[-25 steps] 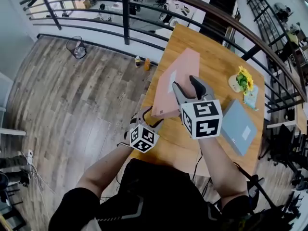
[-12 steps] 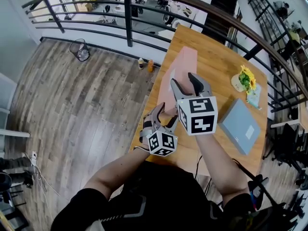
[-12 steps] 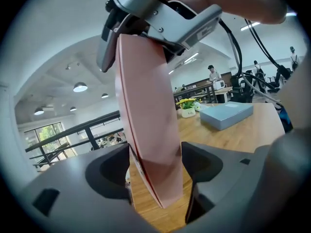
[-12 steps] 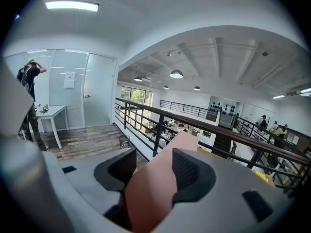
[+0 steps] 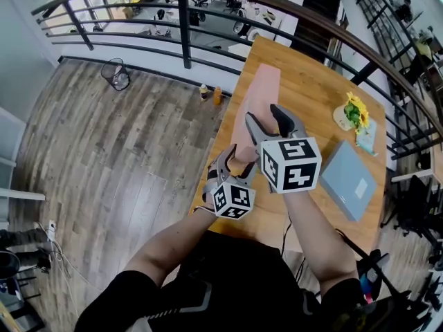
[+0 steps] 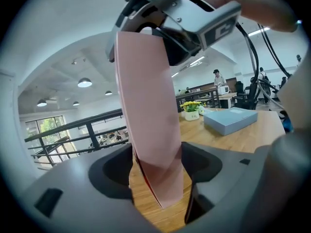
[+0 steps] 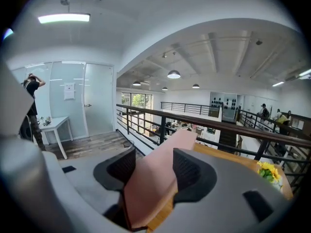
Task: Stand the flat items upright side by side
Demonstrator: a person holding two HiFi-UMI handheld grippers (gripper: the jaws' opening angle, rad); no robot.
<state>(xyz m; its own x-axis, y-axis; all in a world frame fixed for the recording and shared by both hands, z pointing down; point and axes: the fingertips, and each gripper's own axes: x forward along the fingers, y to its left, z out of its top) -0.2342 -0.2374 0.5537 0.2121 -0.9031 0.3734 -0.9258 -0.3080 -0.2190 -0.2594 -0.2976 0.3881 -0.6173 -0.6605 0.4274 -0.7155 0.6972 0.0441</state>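
**Pink item up on edge, blue one flat**

The left gripper (image 5: 234, 166) sits at the near end of the pink item (image 5: 259, 95). Its jaws have just been opening and stand wide astride the lower corner, apparently not pressing it, though the view is too close to be sure. The item stands on its long edge, its long axis running away from the person along the left side of the bench (image 5: 311, 88). The right gripper (image 5: 266, 120) is clamped on its top edge. The blue item (image 5: 348, 178) lies flat well to the right, nearer the right hand.
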